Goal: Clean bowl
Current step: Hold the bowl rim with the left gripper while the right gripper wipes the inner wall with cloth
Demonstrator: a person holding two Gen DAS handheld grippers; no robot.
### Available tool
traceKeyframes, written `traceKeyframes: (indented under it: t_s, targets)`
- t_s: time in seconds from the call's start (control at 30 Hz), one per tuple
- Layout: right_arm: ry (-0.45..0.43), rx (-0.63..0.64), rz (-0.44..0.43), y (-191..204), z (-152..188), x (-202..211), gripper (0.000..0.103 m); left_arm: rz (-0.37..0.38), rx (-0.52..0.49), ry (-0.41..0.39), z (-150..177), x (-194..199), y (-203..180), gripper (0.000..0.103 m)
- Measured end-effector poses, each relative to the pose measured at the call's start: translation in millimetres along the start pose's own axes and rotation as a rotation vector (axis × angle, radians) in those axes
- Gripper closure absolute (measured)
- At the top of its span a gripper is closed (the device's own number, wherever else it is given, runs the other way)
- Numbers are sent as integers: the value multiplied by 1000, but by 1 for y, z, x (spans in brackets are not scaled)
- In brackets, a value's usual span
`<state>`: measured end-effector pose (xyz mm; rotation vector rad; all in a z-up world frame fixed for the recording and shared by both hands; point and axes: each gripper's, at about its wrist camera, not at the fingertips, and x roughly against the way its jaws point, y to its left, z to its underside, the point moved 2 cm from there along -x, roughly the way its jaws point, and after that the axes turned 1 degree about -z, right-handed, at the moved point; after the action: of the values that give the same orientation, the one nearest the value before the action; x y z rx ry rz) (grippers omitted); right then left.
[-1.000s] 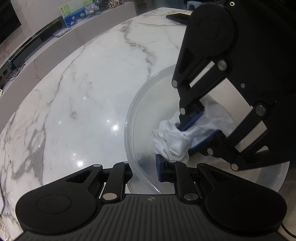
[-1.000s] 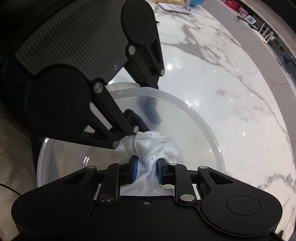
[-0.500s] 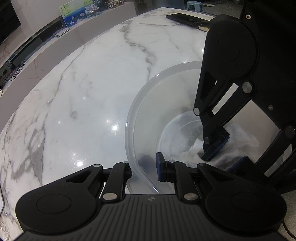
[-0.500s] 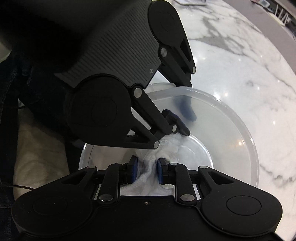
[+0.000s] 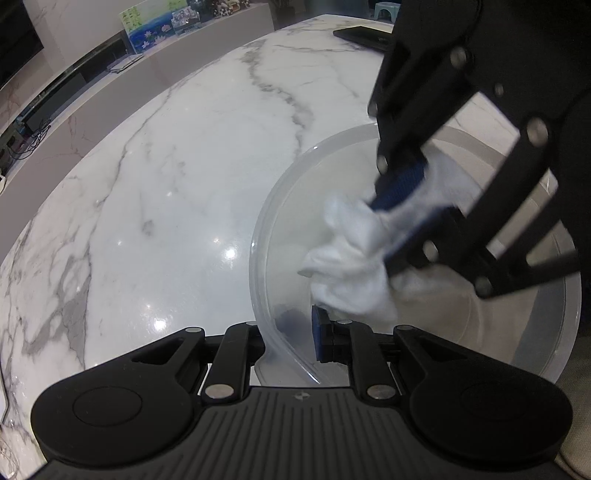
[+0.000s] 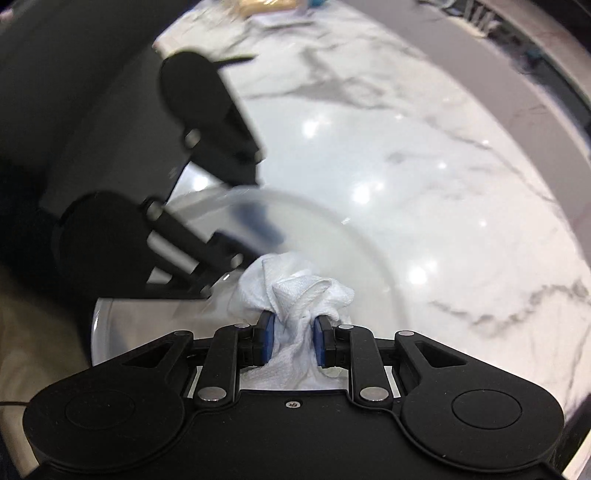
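A clear plastic bowl (image 5: 280, 206) sits at the near edge of the marble table; it also shows in the right wrist view (image 6: 373, 258). My left gripper (image 5: 301, 334) is shut on the bowl's near wall, one finger inside and one outside. My right gripper (image 6: 291, 338) is shut on a crumpled white cloth (image 6: 295, 288) and holds it inside the bowl against the left wall. The cloth (image 5: 351, 266) and the right gripper (image 5: 410, 218) show blurred in the left wrist view.
The white marble table (image 5: 166, 177) spreads left and beyond the bowl. A dark flat object (image 5: 364, 35) lies at its far edge. A low TV bench (image 5: 66, 85) with clutter runs along the far left.
My right gripper has swept the cloth from the bowl's bottom right up and to the left wall. The left gripper has stayed clamped on the bowl's wall.
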<state>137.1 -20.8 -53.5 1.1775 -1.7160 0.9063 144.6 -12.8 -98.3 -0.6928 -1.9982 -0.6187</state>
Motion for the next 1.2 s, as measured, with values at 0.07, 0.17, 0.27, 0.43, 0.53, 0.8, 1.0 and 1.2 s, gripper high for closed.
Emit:
traceKeyframes:
  t_s: [0.07,0.17,0.27,0.43,0.53,0.8,1.0,1.2]
  targets:
    - [-41,-45,15,-4,2,6,83,2,14,0,0,0,2,88]
    - [-109,-118,31,-7,8,15,83,12,32,1,2,1,4,88]
    - [-155,-117,64,-1,13,17,83,12,36,2,3,2,4,88]
    - [-168,-119,81,9,15,4,83,5,37,1,5,5,3,88]
    - [-164,-142,59,8,13,-4,83,3,30,-1,5,6,1,88]
    - [-156,-259,80,4,13,-15,84,-18,17,2,4,8,1,90]
    - [-137,-271,147,8,16,-14,84,-24,14,3,3,8,0,90]
    - [-114,-285,205,6,28,0,84,-28,11,5,0,7,0,90]
